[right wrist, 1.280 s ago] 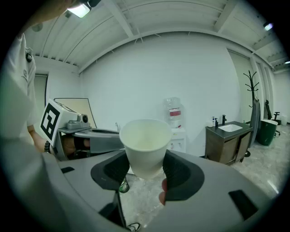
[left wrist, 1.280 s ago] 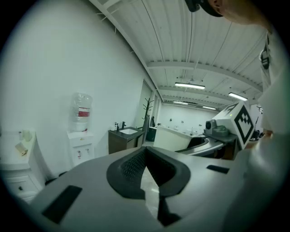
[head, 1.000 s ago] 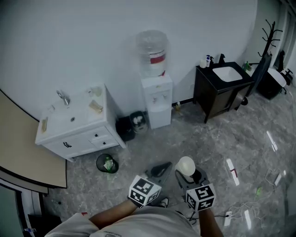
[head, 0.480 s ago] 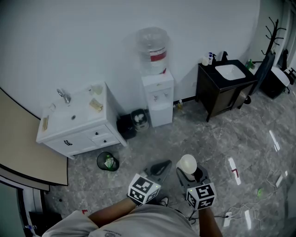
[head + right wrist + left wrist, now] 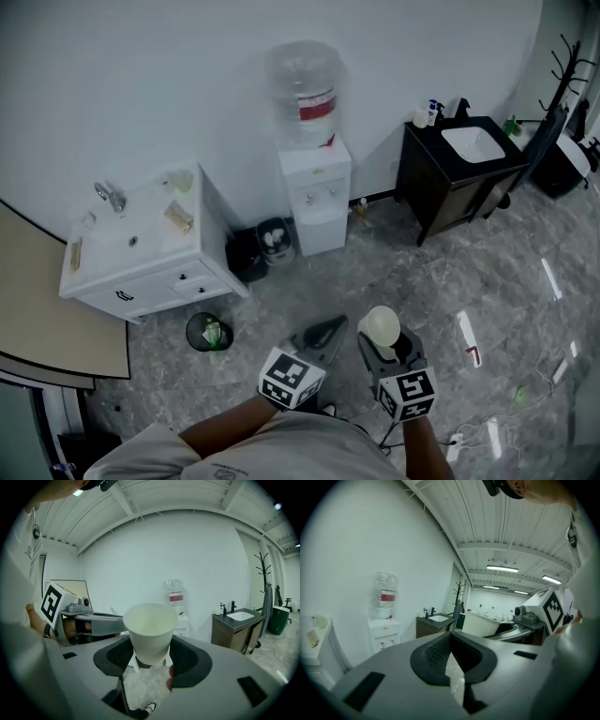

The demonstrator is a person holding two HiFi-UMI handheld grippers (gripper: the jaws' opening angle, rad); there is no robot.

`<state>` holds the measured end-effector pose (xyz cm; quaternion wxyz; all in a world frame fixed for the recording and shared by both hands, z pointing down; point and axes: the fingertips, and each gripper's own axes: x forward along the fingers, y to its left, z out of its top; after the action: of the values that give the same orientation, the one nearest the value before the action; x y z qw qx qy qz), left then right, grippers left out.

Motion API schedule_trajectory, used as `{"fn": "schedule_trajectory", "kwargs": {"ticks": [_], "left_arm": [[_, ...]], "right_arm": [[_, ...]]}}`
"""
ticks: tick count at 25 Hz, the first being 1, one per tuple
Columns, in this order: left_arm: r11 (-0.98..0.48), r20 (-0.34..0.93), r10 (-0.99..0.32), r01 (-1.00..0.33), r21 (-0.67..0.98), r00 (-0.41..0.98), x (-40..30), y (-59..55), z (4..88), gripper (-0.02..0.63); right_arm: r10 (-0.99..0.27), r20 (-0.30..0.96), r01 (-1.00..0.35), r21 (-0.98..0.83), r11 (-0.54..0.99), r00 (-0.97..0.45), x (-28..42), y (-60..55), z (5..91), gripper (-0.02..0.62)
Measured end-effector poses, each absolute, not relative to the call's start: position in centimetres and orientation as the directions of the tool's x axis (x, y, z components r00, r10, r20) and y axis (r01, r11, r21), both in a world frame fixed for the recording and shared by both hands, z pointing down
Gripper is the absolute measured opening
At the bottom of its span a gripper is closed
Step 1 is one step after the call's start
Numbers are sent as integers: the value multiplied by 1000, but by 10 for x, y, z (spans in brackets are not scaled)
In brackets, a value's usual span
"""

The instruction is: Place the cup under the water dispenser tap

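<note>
A white paper cup (image 5: 382,325) stands upright between the jaws of my right gripper (image 5: 384,345), which is shut on its lower part. In the right gripper view the cup (image 5: 150,630) fills the middle, held by the right gripper (image 5: 150,662). The white water dispenser (image 5: 314,183), with a clear bottle on top, stands against the far wall, well ahead of both grippers across the floor. It also shows in the distance as the dispenser (image 5: 176,603) and the dispenser (image 5: 383,618). My left gripper (image 5: 323,335) is beside the right one, its jaws closed together on nothing (image 5: 451,642).
A white vanity with a sink (image 5: 141,246) stands left of the dispenser, a black vanity (image 5: 459,173) to its right. Two dark bins (image 5: 261,249) sit by the dispenser, a round bin (image 5: 207,331) on the floor. A coat rack (image 5: 565,70) and floor cables (image 5: 487,433) lie right.
Both grippers and the view have moved forward over the floor toward the dispenser wall. The cup stays held in the right gripper, and the left stays closed.
</note>
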<state>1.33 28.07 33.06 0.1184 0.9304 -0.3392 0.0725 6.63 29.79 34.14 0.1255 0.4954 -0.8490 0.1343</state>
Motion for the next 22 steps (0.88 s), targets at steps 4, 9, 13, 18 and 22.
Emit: {"fn": "schedule_trajectory", "kwargs": {"ticks": [4, 9, 13, 18, 22], "left_arm": [[-743, 210, -613, -646, 172, 761, 8, 210, 339, 5], [-754, 212, -604, -637, 161, 768, -5, 121, 347, 5], [-757, 202, -604, -635, 156, 771, -11, 64, 350, 5], [-752, 179, -620, -643, 143, 764, -15, 6, 354, 5], [-730, 172, -647, -669, 141, 743, -16, -45, 368, 5]], "right_arm": [[-810, 341, -875, -101, 473, -477, 57, 226, 348, 245], [-812, 341, -877, -99, 470, -474, 38, 134, 354, 245], [-823, 332, -883, -82, 462, -461, 30, 73, 356, 245], [-825, 333, -885, -72, 461, -457, 30, 10, 369, 245], [-807, 352, -873, -65, 483, -473, 31, -41, 390, 245]]}}
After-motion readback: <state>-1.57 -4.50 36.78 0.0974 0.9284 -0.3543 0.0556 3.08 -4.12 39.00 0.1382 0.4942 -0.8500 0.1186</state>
